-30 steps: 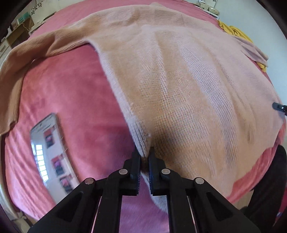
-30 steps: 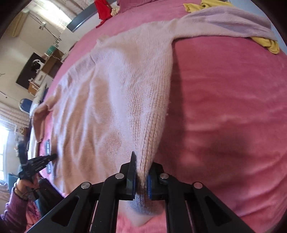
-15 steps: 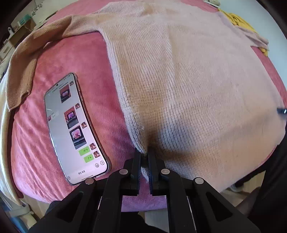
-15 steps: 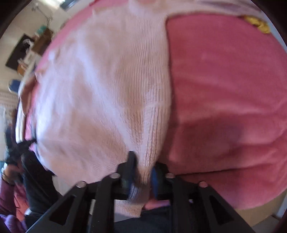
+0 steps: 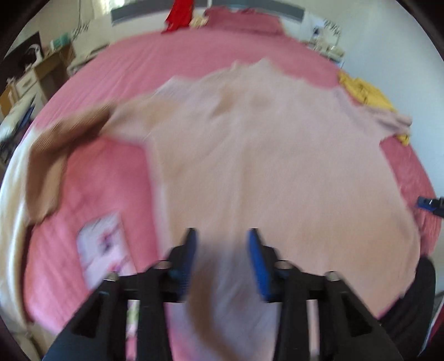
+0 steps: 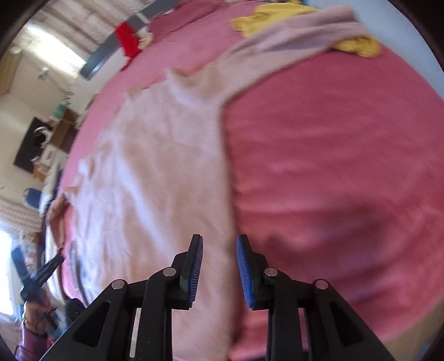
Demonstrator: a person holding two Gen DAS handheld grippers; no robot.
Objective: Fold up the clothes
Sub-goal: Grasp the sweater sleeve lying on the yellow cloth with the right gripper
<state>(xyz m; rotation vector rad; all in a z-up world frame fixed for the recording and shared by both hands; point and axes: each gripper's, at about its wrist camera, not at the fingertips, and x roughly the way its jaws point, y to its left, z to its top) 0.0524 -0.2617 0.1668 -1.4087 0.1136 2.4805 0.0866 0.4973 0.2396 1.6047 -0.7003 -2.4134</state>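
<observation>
Releasing the pink sweater [image 5: 277, 166], both my grippers [image 5: 222, 258] [image 6: 219, 266] have just spread apart; its hem, blurred, may slide off the bed [image 6: 333, 166].

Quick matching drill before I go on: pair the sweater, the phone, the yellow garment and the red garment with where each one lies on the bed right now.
Things:
1. sweater
2. phone
3. yellow garment
4. red garment

Places:
A. at the far headboard end of the bed
B. spread flat across the middle of the bed
C. under the tip of the sweater's right sleeve
D. on the cover just left of the sweater's hem

Pairs: 1-B, 2-D, 3-C, 4-A
</observation>
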